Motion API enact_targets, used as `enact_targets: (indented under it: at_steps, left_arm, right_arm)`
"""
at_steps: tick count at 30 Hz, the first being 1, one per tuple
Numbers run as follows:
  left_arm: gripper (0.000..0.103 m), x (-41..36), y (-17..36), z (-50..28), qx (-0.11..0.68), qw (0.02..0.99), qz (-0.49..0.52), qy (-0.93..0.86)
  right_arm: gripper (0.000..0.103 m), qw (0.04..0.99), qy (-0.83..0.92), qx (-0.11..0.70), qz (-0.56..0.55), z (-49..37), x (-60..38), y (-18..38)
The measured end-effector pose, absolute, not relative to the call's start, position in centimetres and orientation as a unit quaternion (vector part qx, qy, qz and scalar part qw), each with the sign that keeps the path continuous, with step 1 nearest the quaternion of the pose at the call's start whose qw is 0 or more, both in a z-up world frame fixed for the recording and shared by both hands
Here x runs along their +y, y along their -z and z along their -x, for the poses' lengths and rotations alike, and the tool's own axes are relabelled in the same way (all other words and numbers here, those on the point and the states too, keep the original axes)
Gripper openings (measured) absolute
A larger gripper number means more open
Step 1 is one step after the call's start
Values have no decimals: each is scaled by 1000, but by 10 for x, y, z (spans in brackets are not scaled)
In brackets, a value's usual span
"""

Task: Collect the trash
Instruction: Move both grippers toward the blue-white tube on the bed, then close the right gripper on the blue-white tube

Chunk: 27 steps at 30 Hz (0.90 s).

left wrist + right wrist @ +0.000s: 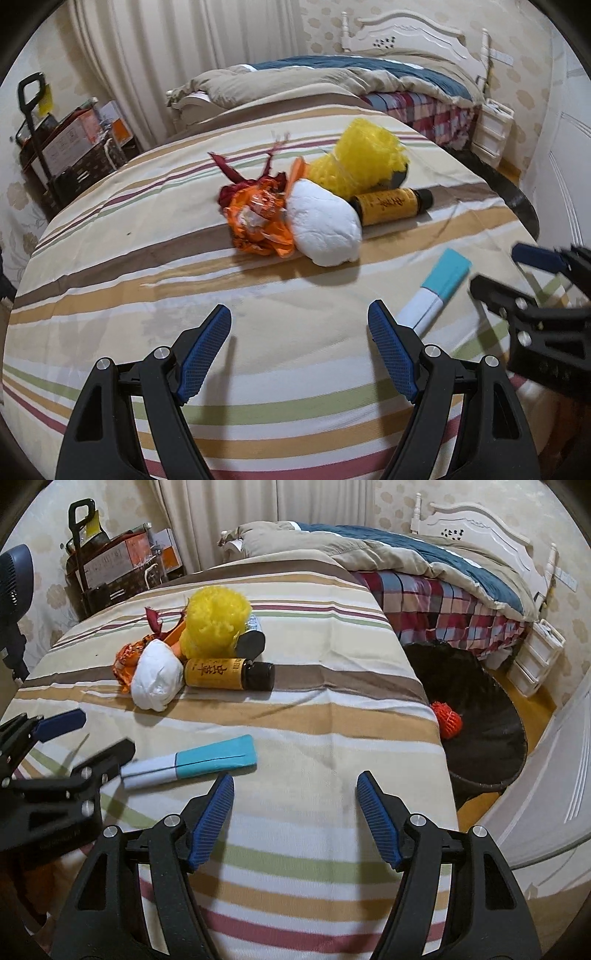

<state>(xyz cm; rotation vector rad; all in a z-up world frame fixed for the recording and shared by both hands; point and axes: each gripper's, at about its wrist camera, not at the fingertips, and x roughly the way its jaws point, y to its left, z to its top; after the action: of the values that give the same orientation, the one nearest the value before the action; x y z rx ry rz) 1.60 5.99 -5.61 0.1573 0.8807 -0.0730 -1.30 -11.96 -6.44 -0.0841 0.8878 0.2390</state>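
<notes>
A pile of trash lies on the striped tablecloth (147, 295): an orange wrapper (258, 225), a white crumpled wad (323, 229), yellow foam netting (364, 158), a dark bottle with a yellow label (391, 205) and red scraps (236, 177). A teal and white box (436, 291) lies nearer. My left gripper (299, 332) is open and empty above the cloth, short of the pile. My right gripper (295, 801) is open and empty, just right of the box (192, 762). A black-lined bin (480, 716) beside the table holds a red net ball (447, 716).
A bed (424, 565) with a plaid skirt stands behind the table. A cart with boxes (110, 565) stands at the back left near curtains. A white drawer unit (535, 657) is by the bed. The pile also shows in the right wrist view (192, 646).
</notes>
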Motion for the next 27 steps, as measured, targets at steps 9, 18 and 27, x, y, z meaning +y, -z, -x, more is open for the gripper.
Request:
enact_targets:
  at_steps: [9,18,27]
  left_arm:
    - [77,45,60,-10,445,890,-68,76]
    - [77,28,56,0,434,893,-76,96]
    - [77,72,49,1,419,907,-21,28]
  right_arm:
    - [70,895,-116,428,37,-6,-121,64]
    - [70,898,-105,426,24,-13,-131,60]
    - [70,902,-139,409,22,9,-112,42]
